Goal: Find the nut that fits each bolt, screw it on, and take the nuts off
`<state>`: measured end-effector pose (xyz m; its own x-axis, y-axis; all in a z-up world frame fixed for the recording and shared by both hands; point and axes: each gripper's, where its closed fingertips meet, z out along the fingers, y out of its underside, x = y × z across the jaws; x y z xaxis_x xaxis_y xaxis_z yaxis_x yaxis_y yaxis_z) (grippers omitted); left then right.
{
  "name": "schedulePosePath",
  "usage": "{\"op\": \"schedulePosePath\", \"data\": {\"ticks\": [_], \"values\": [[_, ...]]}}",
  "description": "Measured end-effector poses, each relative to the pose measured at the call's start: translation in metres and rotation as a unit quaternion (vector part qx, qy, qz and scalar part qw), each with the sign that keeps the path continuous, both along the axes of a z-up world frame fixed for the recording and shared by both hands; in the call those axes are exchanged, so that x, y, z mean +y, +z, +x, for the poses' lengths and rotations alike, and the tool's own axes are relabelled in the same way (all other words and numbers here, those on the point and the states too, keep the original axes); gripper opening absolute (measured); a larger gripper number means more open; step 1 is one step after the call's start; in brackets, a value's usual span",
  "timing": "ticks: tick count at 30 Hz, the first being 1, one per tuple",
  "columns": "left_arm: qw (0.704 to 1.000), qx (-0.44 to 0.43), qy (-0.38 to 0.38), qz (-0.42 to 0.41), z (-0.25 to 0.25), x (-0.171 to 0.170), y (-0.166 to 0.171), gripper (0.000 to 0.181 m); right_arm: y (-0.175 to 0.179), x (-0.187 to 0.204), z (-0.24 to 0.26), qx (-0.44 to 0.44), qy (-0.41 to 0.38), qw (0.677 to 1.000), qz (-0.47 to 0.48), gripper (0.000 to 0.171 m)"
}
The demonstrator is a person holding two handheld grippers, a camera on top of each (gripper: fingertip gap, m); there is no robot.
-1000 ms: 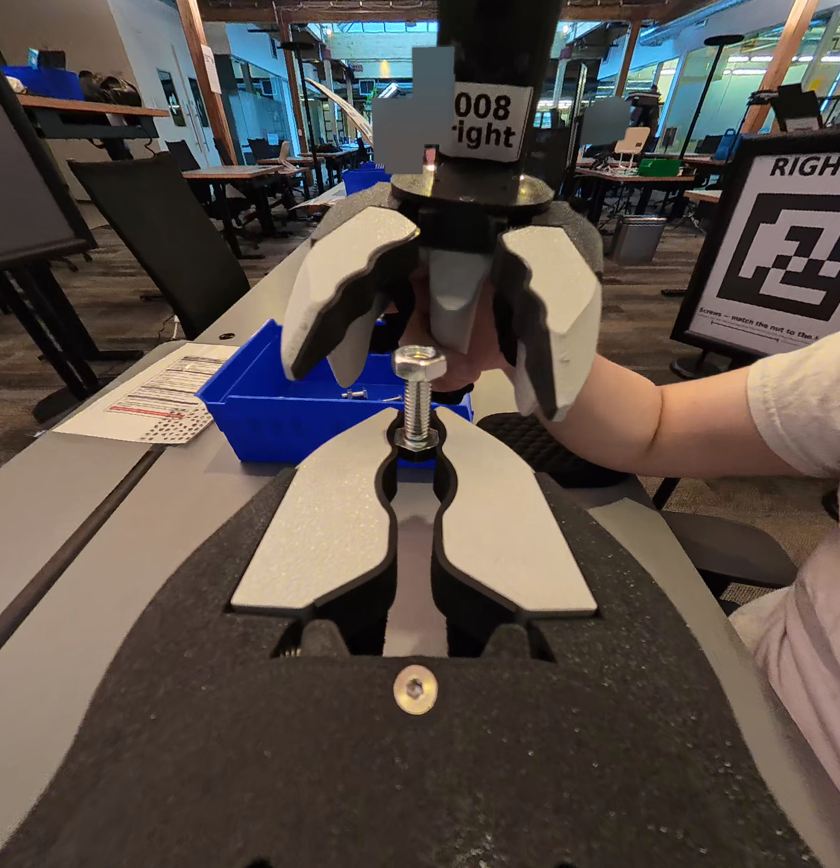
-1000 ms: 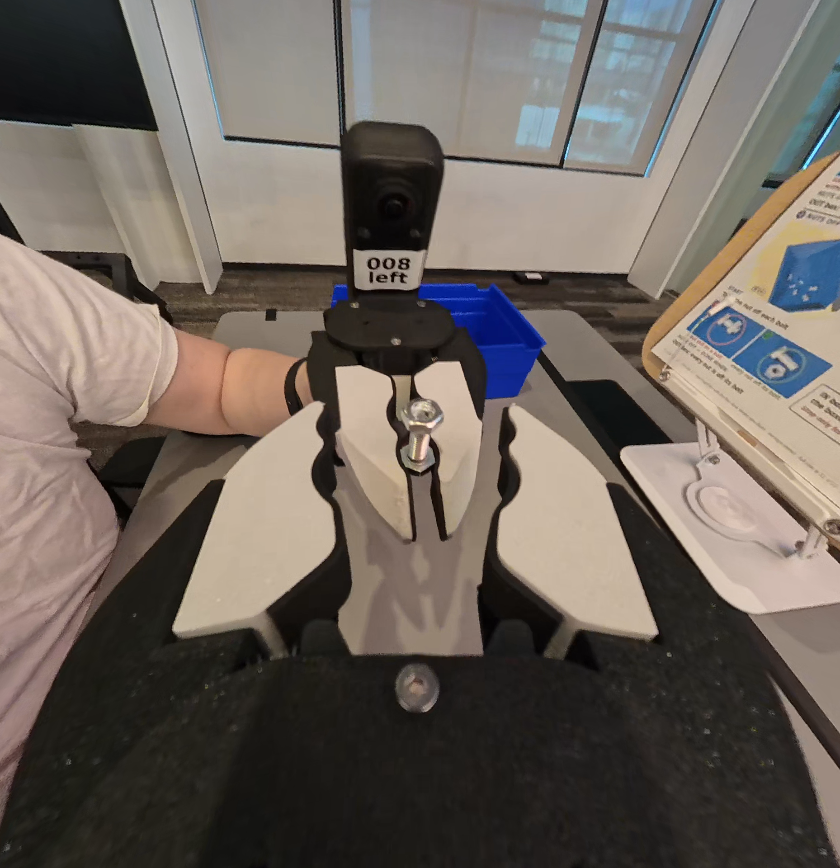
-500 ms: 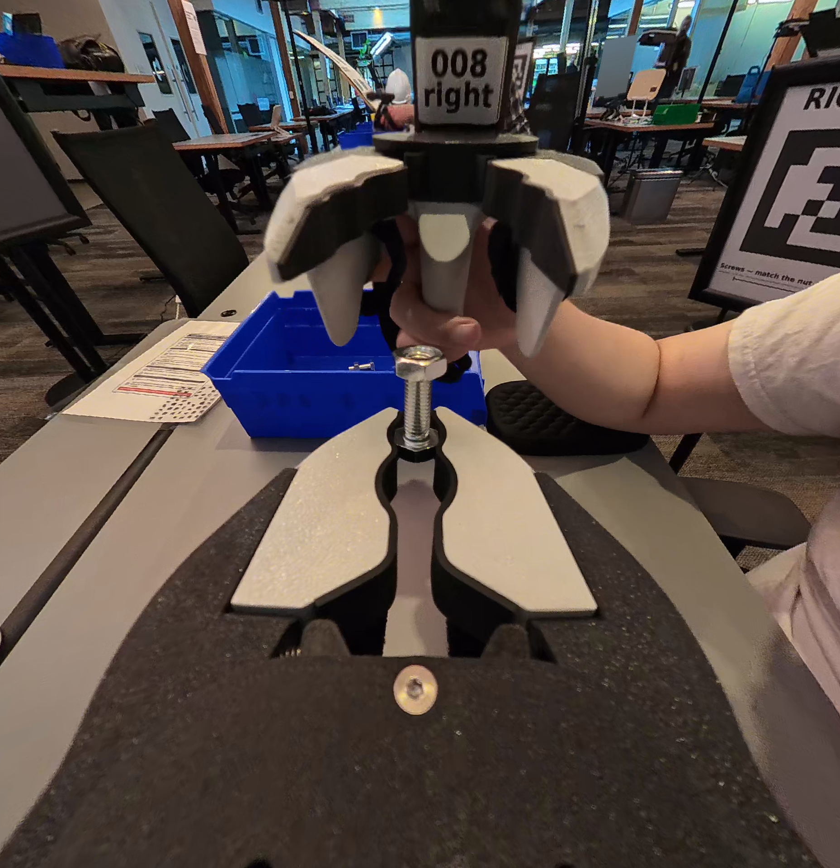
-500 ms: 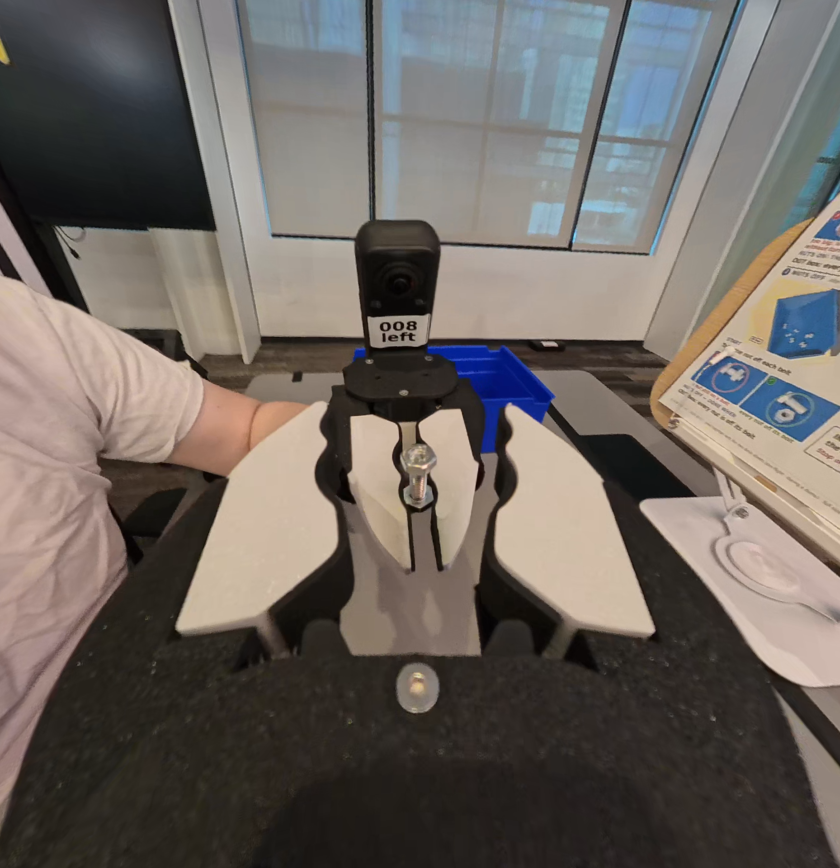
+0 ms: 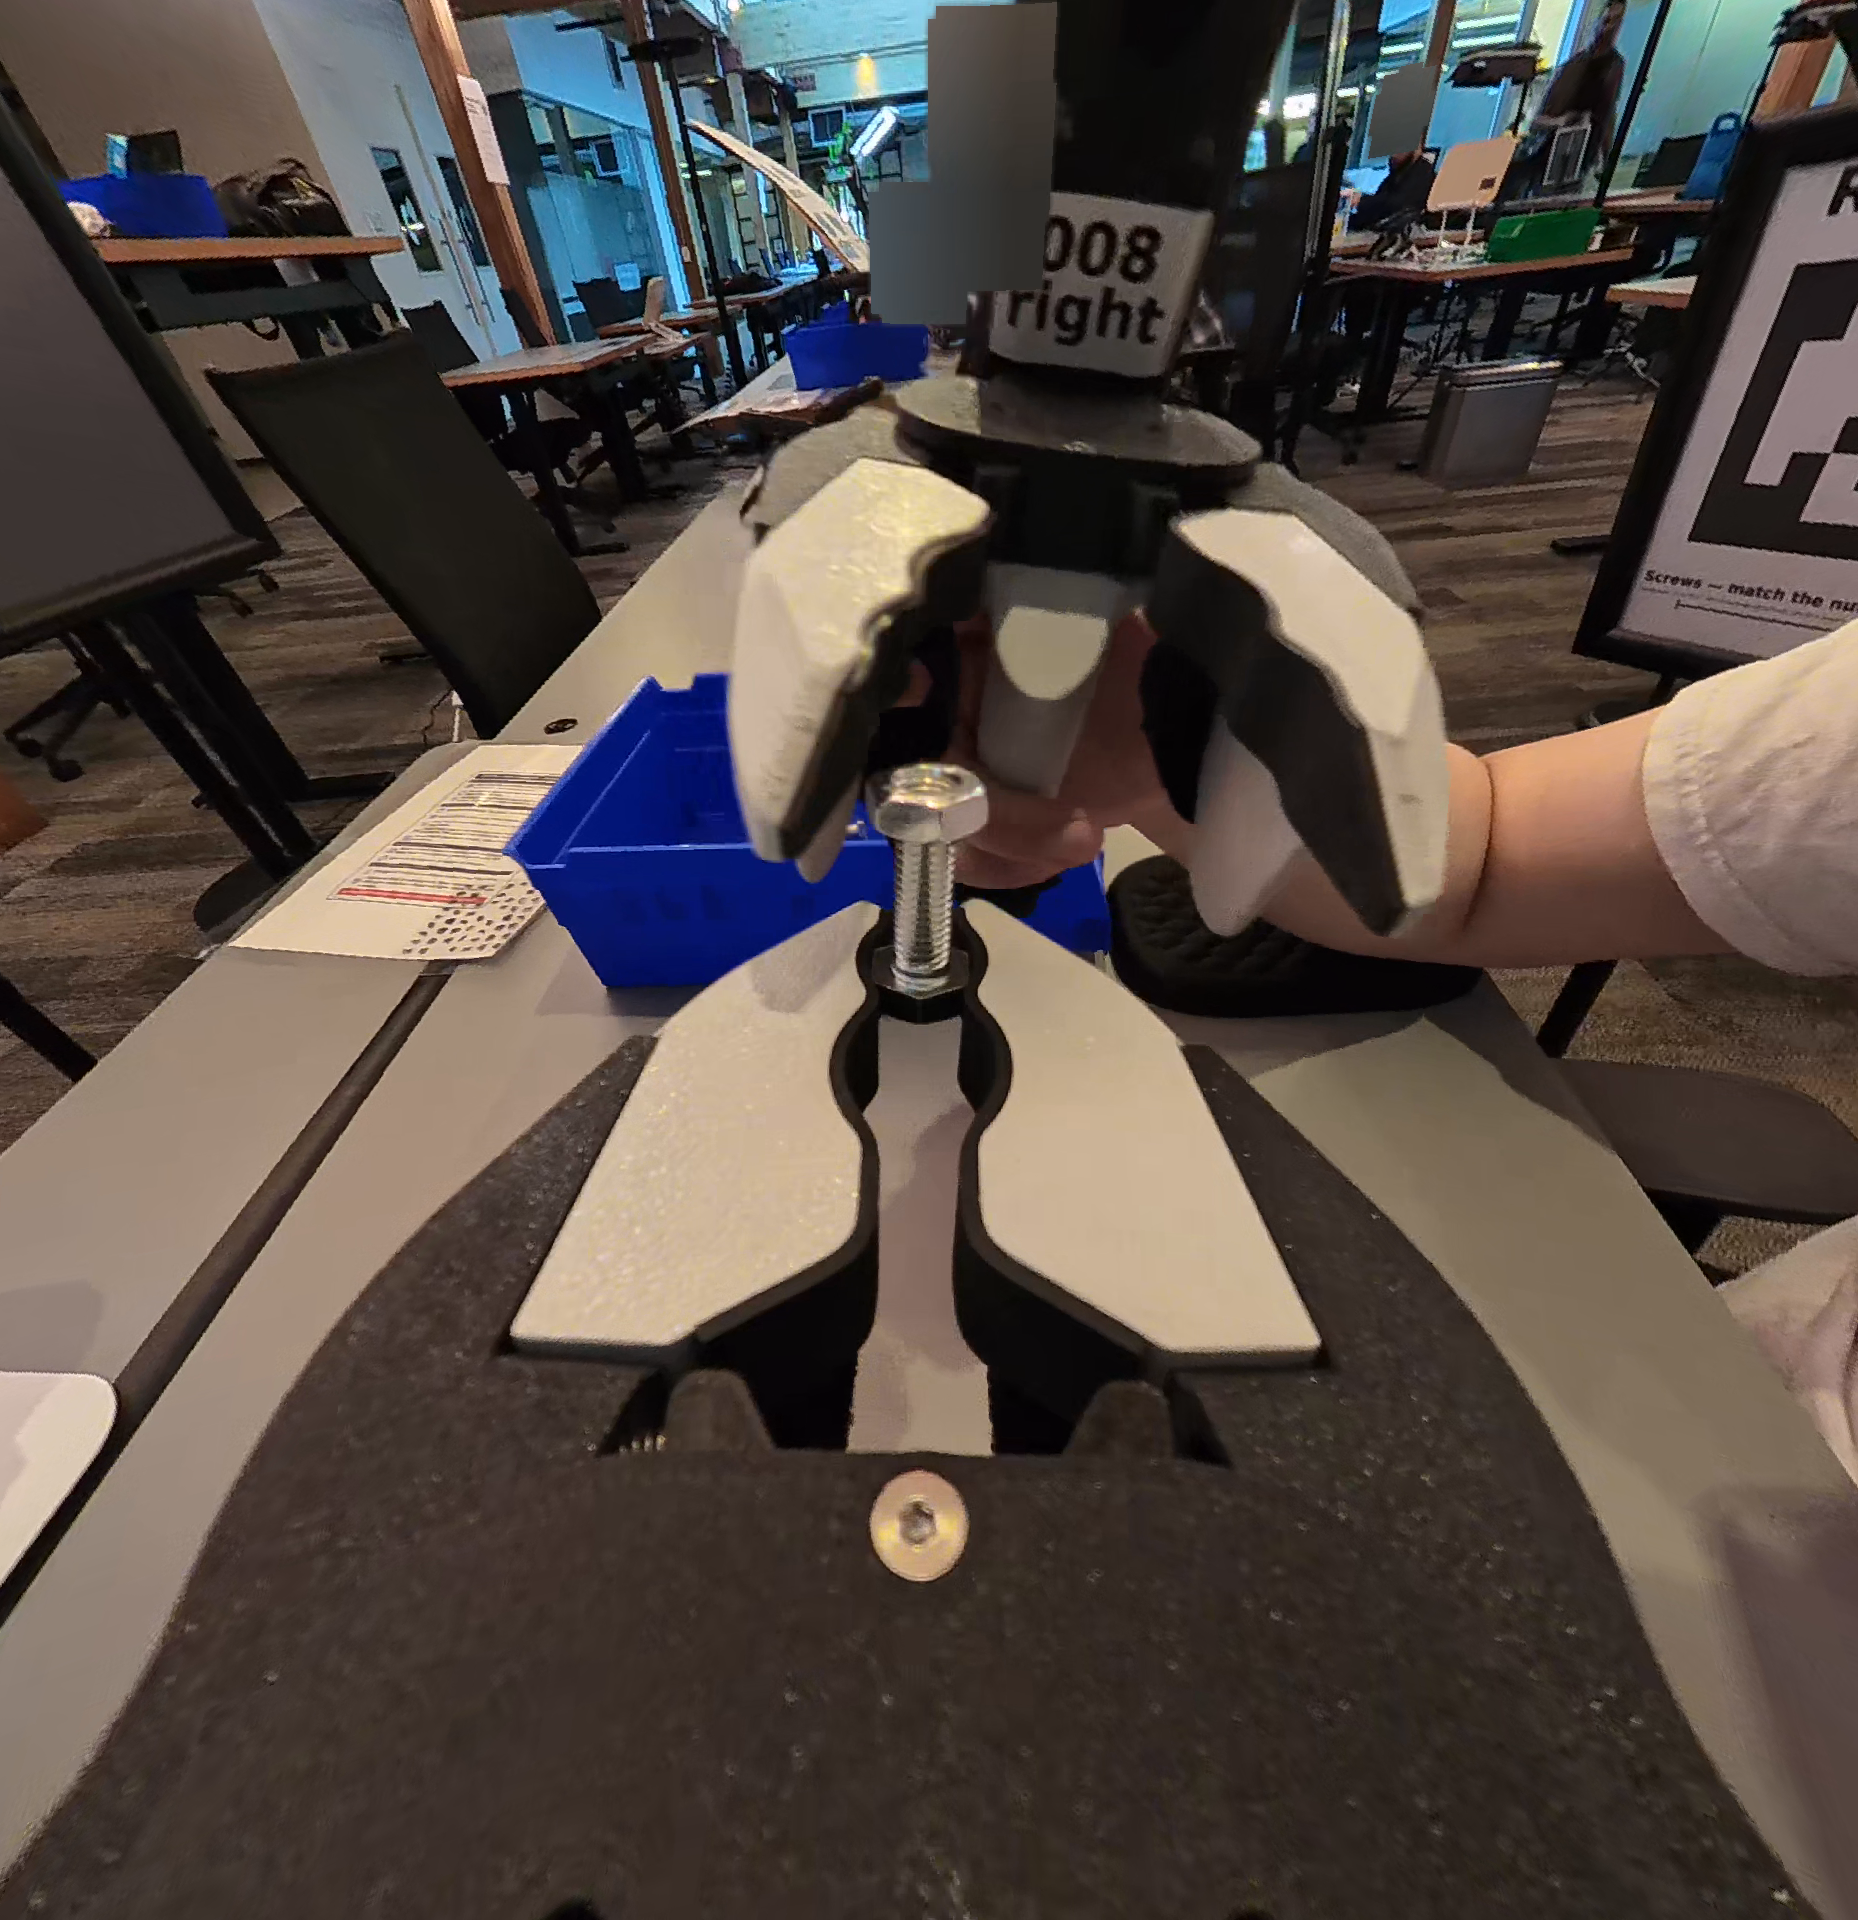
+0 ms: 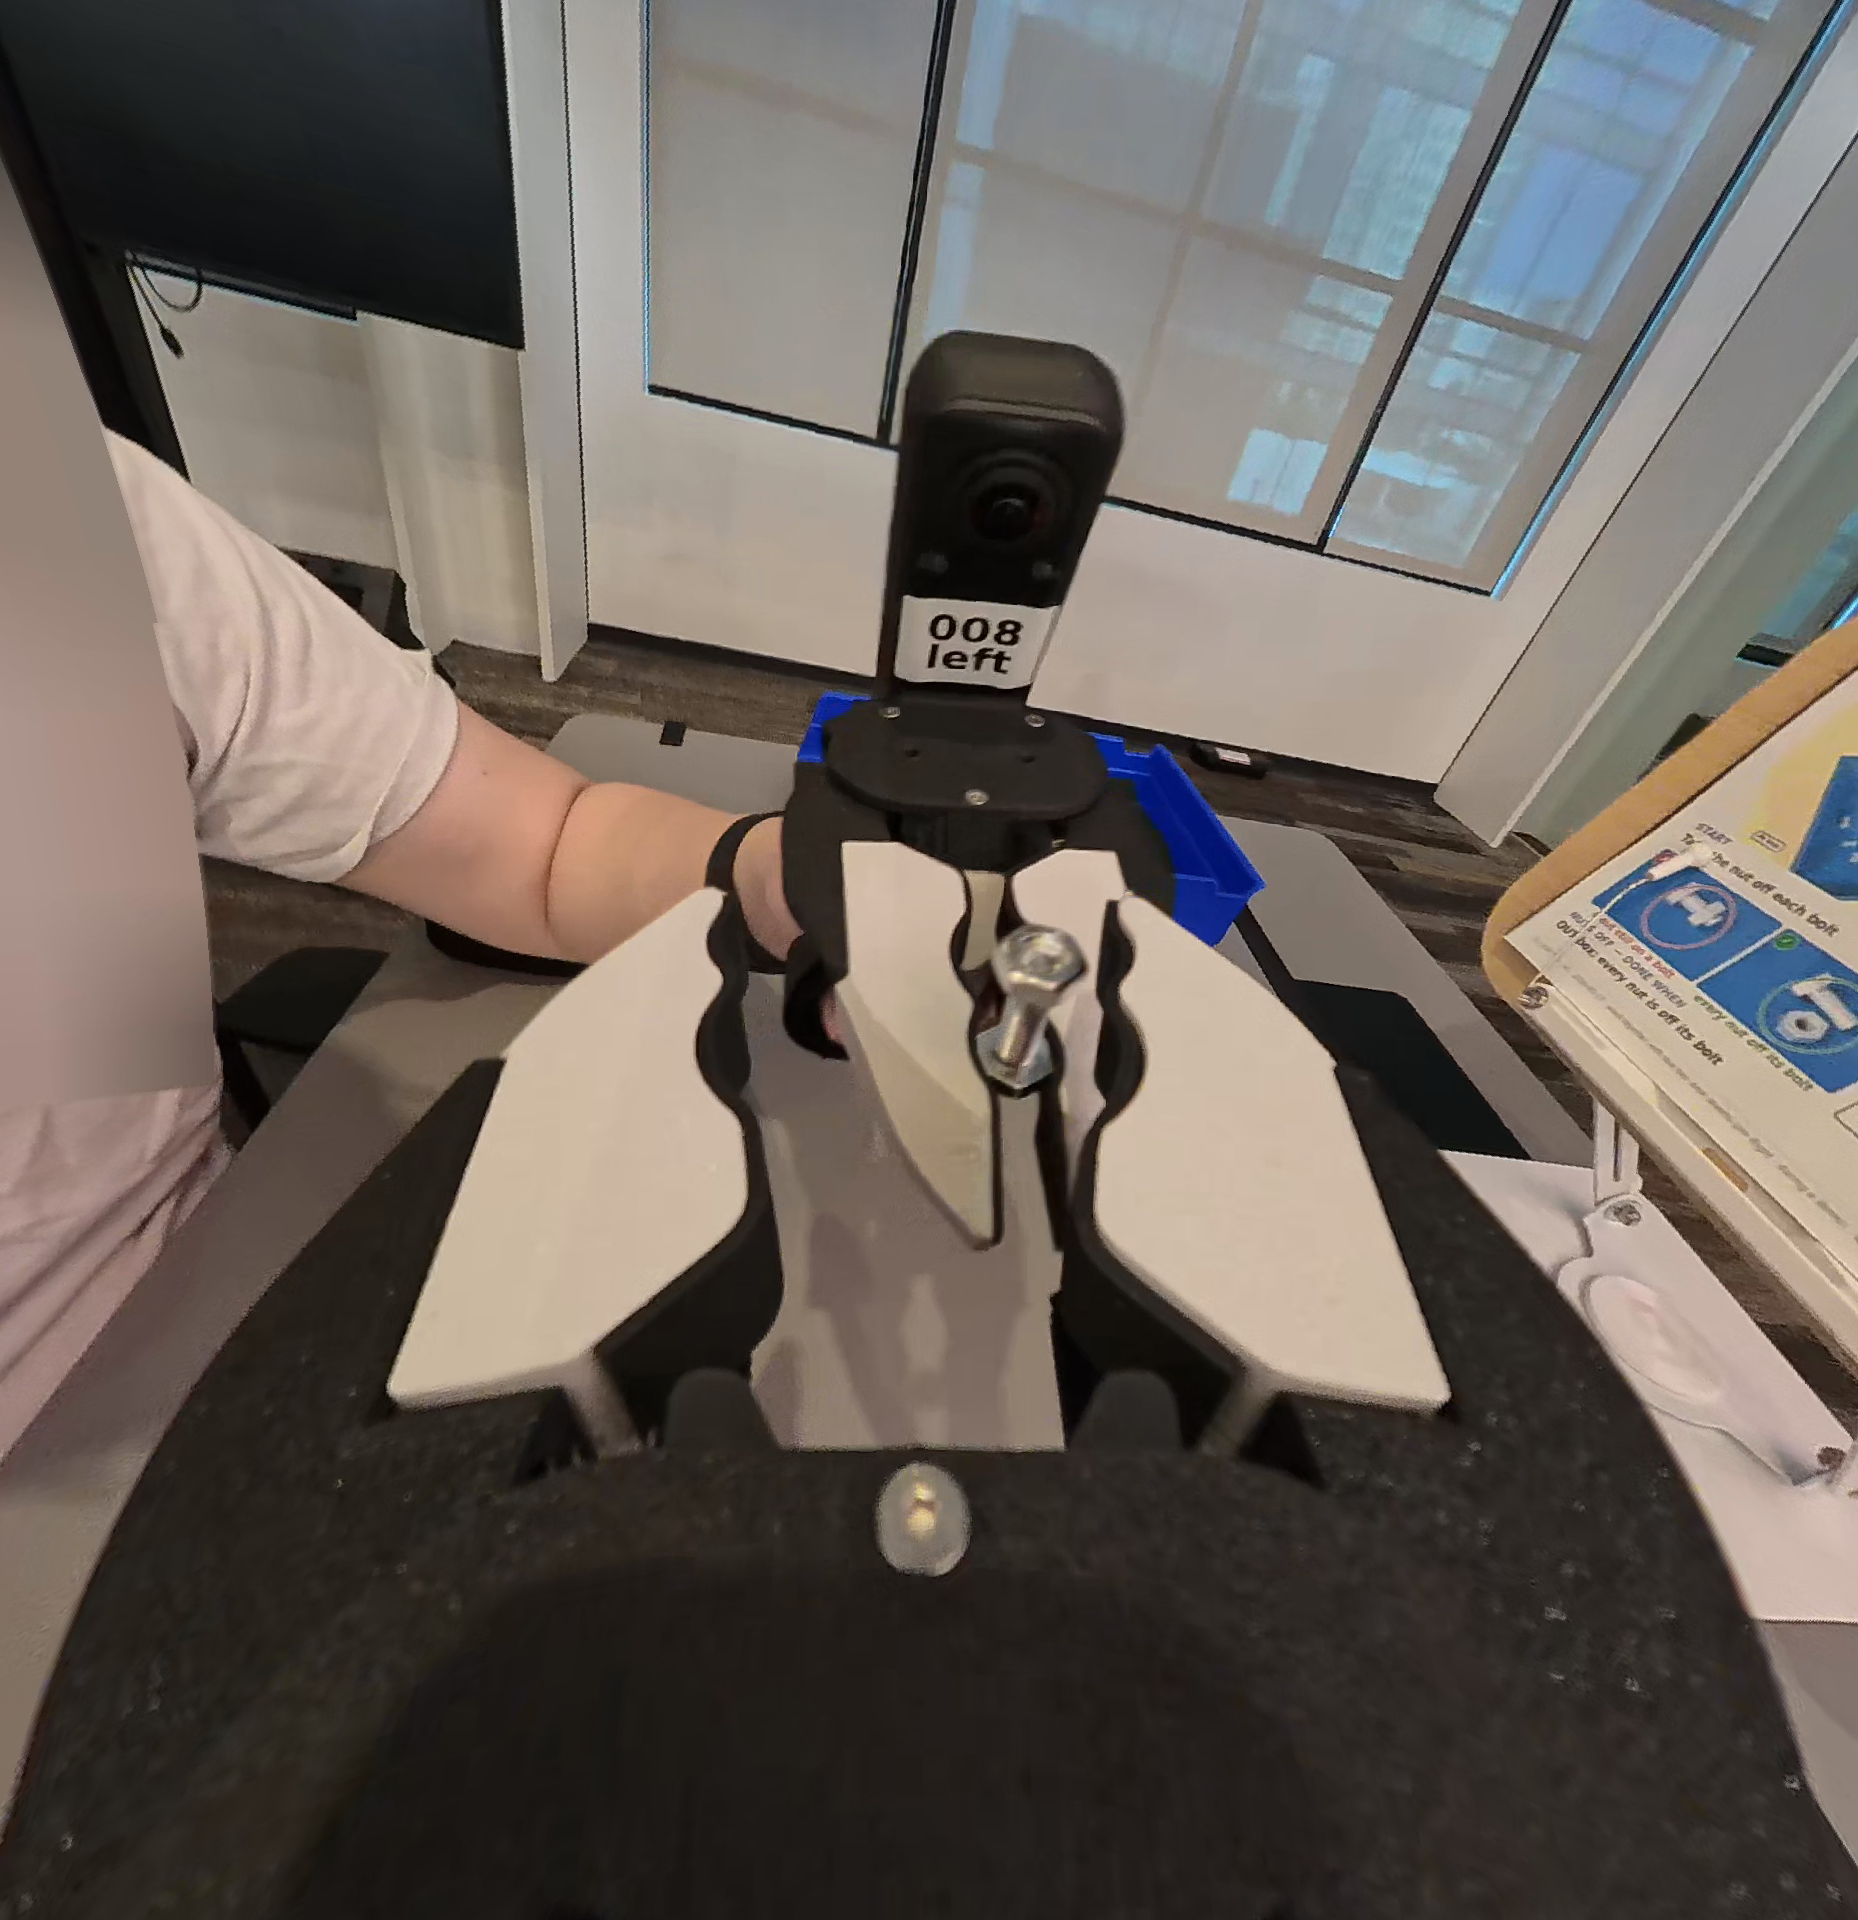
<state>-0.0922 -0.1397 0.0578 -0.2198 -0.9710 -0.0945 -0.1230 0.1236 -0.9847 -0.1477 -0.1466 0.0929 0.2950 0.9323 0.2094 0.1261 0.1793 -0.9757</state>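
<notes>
My left gripper (image 5: 920,956) is shut on a hex nut (image 5: 920,982) and holds it above the grey table. A silver bolt (image 5: 923,883) stands up out of the nut, head on top. My right gripper (image 6: 917,914) is open and faces the left one, its fingers hanging on either side of the bolt head. In the right wrist view the bolt (image 6: 1024,1003) and nut (image 6: 1011,1062) sit close to my right-hand finger (image 6: 1247,1143). The left gripper (image 6: 982,1226) shows there tilted. In the left wrist view the right gripper (image 5: 1018,883) hangs above and behind the bolt.
A blue bin (image 5: 644,883) stands on the table behind the grippers, with a printed sheet (image 5: 426,862) to its left and a black pad (image 5: 1268,956) to its right. Another blue bin (image 6: 1205,862), an instruction board (image 6: 1735,987) and its white stand base (image 6: 1631,1351) are at the right.
The right gripper rose, then came back down and shifted sideways, so the bolt head now sits near one of its fingers. It stays open. The left gripper keeps its grip.
</notes>
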Motion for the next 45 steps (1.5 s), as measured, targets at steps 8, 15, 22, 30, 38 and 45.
{"op": "schedulePosePath", "data": {"ticks": [8,15,22,30,38,45], "values": [[0.999,-0.03,0.025,-0.019,-0.008,0.015,0.015,0.009,0.002,0.001,0.007,-0.025,-0.026,0.999,0.031,0.063],[1.0,-0.016,0.021,0.003,-0.005,0.01,0.009,0.009,0.004,0.006,0.001,0.013,-0.026,1.0,0.01,0.066],[0.998,-0.026,0.049,-0.017,-0.01,0.025,0.014,0.009,0.005,0.006,0.009,-0.002,-0.036,0.999,0.014,0.059],[1.0,-0.014,0.022,-0.007,-0.003,0.009,0.007,0.009,0.001,0.004,-0.003,0.01,-0.018,1.0,0.0,0.069],[0.999,-0.021,0.029,-0.029,-0.007,0.016,0.012,0.009,0.01,0.009,0.008,0.041,-0.027,0.999,-0.021,0.065],[0.999,-0.026,0.02,-0.022,-0.005,0.007,0.014,0.009,0.002,0.002,-0.008,0.017,-0.015,1.0,-0.013,0.076]]}}
